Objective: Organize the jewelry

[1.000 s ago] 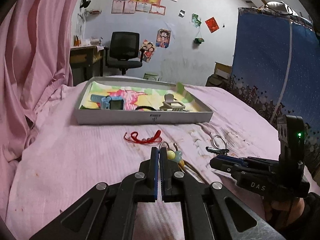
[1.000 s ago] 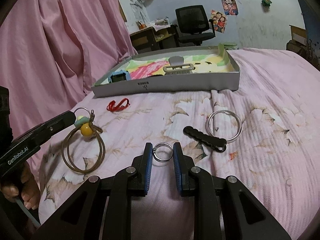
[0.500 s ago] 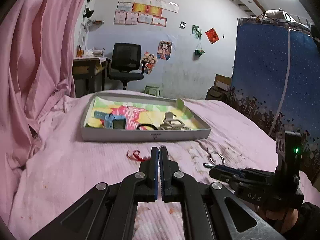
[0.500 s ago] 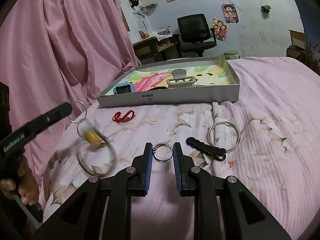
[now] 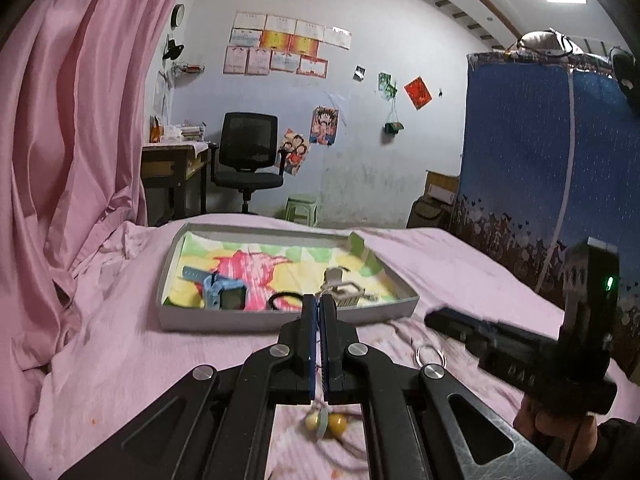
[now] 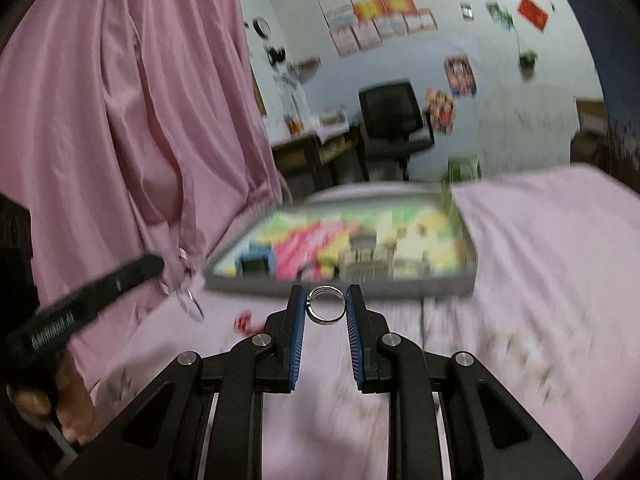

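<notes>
My left gripper (image 5: 319,300) is shut on a cord necklace whose yellow and pale beads (image 5: 325,424) hang blurred under the jaws, above the pink bed. In the right wrist view, metal rings (image 6: 188,298) dangle from the left gripper (image 6: 158,266). My right gripper (image 6: 325,295) is shut on a small silver ring (image 6: 326,321), held in the air just short of the grey tray (image 6: 248,285). The tray (image 5: 224,322) holds a blue watch (image 5: 224,294), a black band (image 5: 284,300) and a pale comb-like clip (image 5: 344,290). The right gripper (image 5: 436,316) sits to the right of my left one.
A silver bangle (image 5: 430,356) lies on the bed in front of the tray, and a red item (image 6: 244,322) lies left of centre. A pink curtain (image 5: 72,140) hangs along the left; a blue panel (image 5: 540,168) stands on the right. A hand (image 6: 60,408) grips the left handle.
Both grippers have risen off the bed and moved toward the tray. The necklace has come up off the sheet and swings under the left jaws. The ring rides up in the right jaws.
</notes>
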